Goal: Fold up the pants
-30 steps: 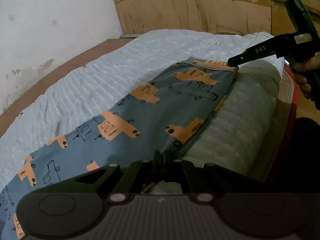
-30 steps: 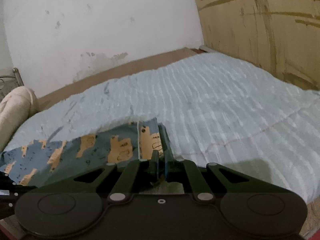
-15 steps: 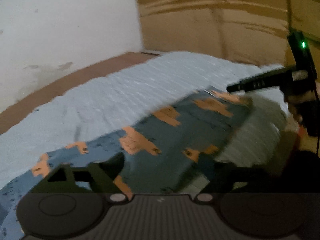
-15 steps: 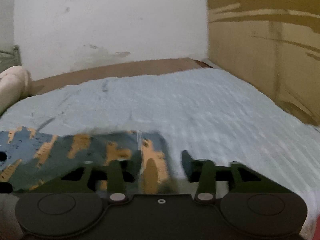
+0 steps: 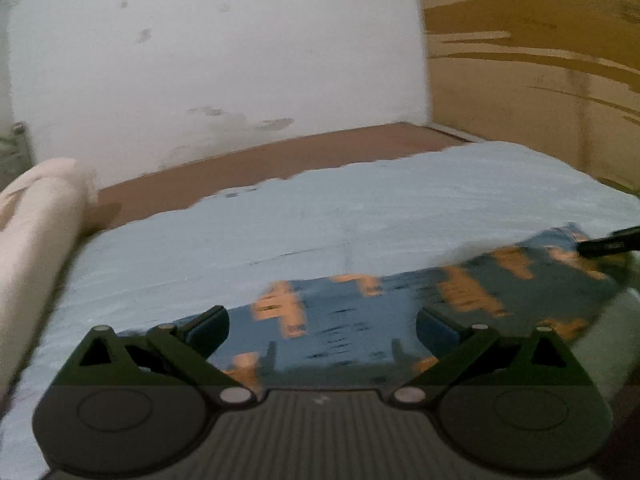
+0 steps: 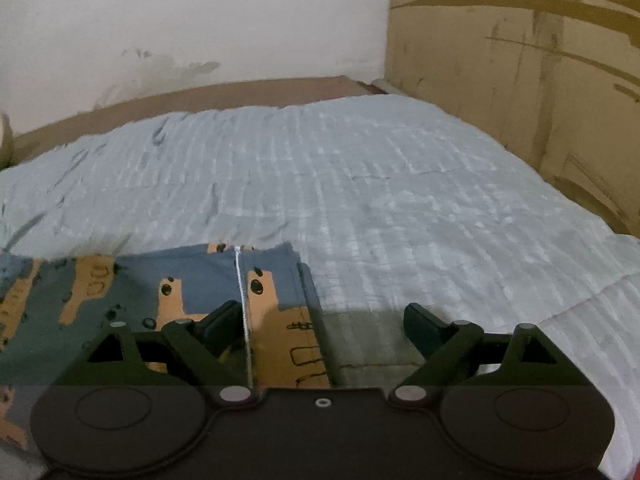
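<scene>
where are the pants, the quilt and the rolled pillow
pants (image 6: 192, 276), right wrist view, blue panel left of the white seam
quilt (image 6: 400, 200), right wrist view, bare middle
rolled pillow (image 5: 36, 224), left wrist view, its side

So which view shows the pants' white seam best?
The right wrist view: the white seam runs sharply down the pants between the open fingers. In the left wrist view the pants are motion-blurred, no seam discernible.

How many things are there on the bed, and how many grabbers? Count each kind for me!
Pants: 1
Blanket: 1
Pillow roll: 1
Grippers: 2, left and right, both open
Total: 5
</scene>
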`<action>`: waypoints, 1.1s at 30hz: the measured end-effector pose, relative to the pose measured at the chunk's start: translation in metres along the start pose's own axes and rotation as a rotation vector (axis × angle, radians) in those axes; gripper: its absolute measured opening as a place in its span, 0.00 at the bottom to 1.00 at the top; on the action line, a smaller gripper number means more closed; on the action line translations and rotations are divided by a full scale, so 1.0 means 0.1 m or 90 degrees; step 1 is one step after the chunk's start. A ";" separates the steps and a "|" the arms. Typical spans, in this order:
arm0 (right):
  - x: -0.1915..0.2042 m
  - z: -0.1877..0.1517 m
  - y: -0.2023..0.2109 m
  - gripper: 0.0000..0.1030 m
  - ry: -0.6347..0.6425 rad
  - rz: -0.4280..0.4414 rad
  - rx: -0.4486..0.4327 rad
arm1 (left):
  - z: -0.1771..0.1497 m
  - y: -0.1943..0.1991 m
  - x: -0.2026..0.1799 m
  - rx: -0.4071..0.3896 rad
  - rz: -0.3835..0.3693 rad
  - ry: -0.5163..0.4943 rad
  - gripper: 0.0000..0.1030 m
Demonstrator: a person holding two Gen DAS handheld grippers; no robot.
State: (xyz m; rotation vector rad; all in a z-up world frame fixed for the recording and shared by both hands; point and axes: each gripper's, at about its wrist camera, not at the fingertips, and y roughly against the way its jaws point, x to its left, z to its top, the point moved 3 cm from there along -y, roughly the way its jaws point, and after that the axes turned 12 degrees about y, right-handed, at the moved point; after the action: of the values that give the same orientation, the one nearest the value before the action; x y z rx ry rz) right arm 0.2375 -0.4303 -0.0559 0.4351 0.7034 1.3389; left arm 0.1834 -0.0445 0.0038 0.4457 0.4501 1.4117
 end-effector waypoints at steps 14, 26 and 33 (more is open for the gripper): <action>1.57 0.50 0.12 0.99 0.106 0.265 -0.066 | -0.32 -0.02 2.10 -0.004 0.150 0.227 0.97; 2.78 0.56 0.22 0.99 0.228 0.396 -0.054 | -0.67 -0.50 2.68 0.060 0.011 0.355 0.60; 2.84 0.50 0.26 0.99 0.249 0.397 -0.039 | -0.67 -0.61 2.57 0.071 -0.002 0.345 0.37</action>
State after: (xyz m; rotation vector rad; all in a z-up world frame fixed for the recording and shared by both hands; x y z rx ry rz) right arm 0.2737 -0.1429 -0.0628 0.3582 0.8827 2.0648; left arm 0.2247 0.2068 -0.0941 0.1431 0.9691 1.5027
